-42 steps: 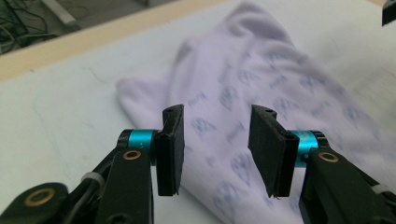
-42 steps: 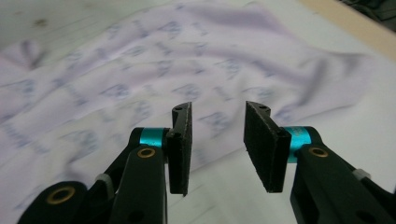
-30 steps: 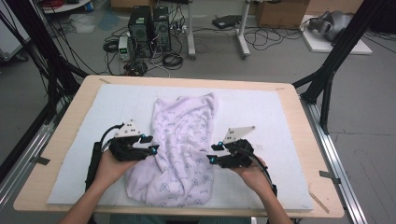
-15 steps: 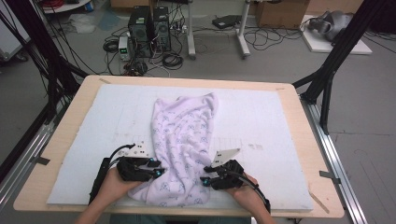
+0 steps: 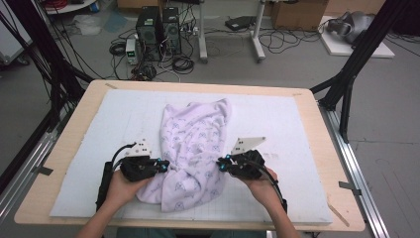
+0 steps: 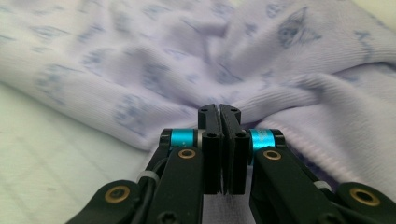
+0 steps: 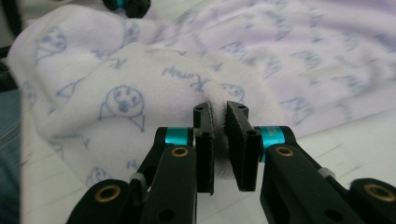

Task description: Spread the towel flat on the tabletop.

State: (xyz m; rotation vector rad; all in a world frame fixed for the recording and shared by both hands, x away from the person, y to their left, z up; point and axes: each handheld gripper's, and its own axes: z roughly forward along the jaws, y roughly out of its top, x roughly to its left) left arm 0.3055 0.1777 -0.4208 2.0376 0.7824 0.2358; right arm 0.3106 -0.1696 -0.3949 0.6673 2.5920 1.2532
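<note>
Now we have both grippers pulled nearer to us: left gripper (image 5: 161, 164) and right gripper (image 5: 221, 164) each clamp jaws on the cloth (image 5: 195, 144), bunching it mid-worktop (image 5: 307, 119), so folding begins.

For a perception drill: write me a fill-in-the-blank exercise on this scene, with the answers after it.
1. The cloth lies on a white ____ on the table.
2. The left gripper has its jaws ____ on the cloth's edge.
3. The right gripper has a narrow ____ between its jaws, with cloth in it.
4. The cloth is printed with small ____ faces.

Missing words: mat; shut; gap; animal
</note>
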